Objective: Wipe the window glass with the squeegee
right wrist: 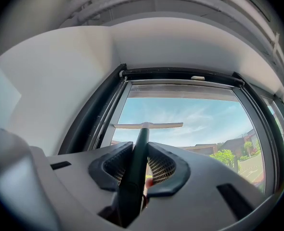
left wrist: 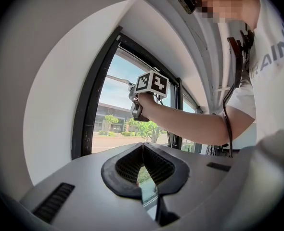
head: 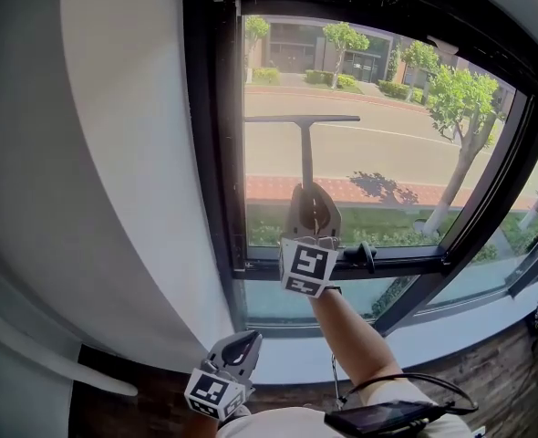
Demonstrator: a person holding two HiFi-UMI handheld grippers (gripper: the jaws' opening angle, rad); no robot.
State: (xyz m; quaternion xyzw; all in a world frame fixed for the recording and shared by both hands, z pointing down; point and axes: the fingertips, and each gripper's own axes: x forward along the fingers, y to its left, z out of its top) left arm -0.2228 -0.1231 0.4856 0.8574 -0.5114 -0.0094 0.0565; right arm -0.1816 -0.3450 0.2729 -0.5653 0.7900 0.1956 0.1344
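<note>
The squeegee is gripped by its handle in the closed fingers of the right gripper. Its long axis runs upward from them, and the level blade is set at the window glass, toward the left frame. The left gripper is held low and well apart, fingers shut on nothing. No containers are seen.

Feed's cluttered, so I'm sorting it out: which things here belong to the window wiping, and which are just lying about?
In the job:
squeegee
window glass
right gripper, shut on the squeegee's handle

Lying about:
left gripper, shut and empty, held low
window handle
black device at the waist
</note>
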